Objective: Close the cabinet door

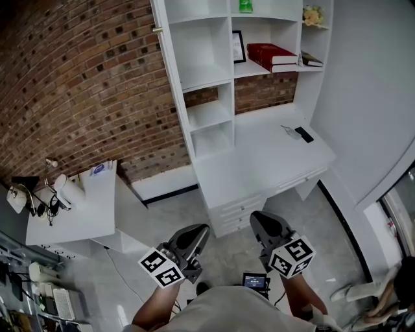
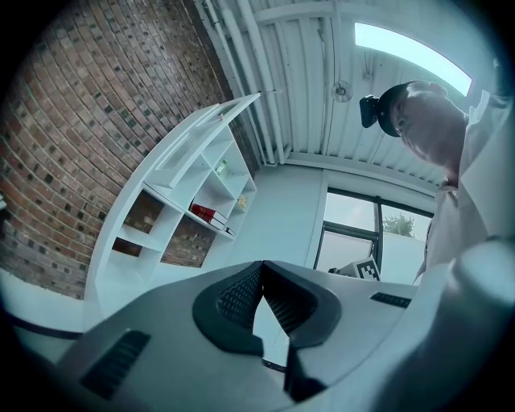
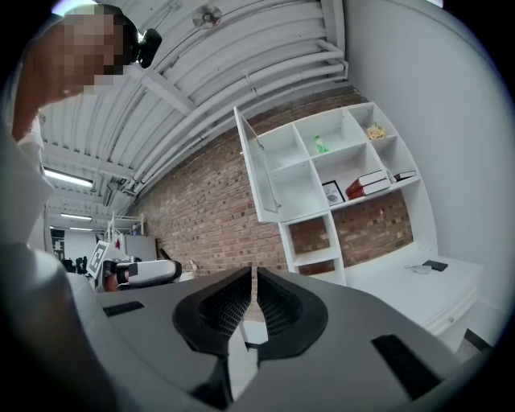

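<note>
The white shelf cabinet [image 1: 214, 84] stands against the brick wall above a white desk [image 1: 259, 152]. Its upper door [image 3: 256, 165] stands swung open to the left; in the head view only the door's edge and brass knob [image 1: 156, 30] show. Both grippers hang low in front of the desk, well short of the cabinet and far below the door. My left gripper [image 1: 198, 232] is shut with nothing between its pads, and its tips [image 2: 260, 267] meet. My right gripper [image 1: 259, 220] is also shut and empty, its pads [image 3: 269, 302] nearly touching.
On the shelves are red books [image 1: 272, 56], a framed picture [image 1: 238, 47], a green bottle [image 1: 246, 6] and a yellow item [image 1: 312, 16]. A black device [image 1: 303, 134] lies on the desk above the drawers [image 1: 237, 211]. A white side table [image 1: 84, 207] stands at the left.
</note>
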`<state>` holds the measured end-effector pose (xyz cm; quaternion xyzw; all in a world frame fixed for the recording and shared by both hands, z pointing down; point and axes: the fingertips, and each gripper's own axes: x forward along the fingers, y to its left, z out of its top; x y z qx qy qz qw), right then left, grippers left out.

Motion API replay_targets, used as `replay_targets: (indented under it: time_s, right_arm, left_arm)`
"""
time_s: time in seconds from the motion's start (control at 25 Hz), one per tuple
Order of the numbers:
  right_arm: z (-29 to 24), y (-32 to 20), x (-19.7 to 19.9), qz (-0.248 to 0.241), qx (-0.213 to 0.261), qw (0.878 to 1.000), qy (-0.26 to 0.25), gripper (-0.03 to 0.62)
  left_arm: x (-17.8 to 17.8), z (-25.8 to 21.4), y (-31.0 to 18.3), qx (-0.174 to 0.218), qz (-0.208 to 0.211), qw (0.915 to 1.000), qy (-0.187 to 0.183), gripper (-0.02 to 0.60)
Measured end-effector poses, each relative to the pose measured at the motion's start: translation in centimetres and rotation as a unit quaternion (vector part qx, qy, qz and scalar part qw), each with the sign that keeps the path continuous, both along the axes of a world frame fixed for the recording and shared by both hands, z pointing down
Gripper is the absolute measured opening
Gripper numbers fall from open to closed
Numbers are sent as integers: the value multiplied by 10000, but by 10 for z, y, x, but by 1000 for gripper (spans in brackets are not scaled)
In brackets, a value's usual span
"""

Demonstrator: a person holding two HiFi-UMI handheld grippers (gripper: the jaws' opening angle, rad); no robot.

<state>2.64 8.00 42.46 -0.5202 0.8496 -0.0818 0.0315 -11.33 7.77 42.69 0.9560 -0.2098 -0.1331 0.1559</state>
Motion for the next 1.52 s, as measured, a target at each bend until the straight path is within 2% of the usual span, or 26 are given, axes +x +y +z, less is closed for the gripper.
replay_targets:
  time_s: [0.48, 0.88, 1.12, 1.52]
  right_arm:
    - [-2, -8, 32, -308, 94, 9995, 64, 29]
    - [-9, -34, 26, -440, 220, 9988, 62, 35]
    - [-18, -69, 6, -474, 421, 9979, 133, 38]
    - [-34, -153, -26, -366, 524, 9977, 233, 41]
  left_arm:
    - [35, -1, -2, -37, -361, 9993, -7, 8]
    - [33, -4, -19, 0, -507, 9987, -70, 8]
    - [18, -4, -55, 102, -476, 9988, -30, 8]
    - [-10, -28, -144, 360, -352, 9987, 84, 8]
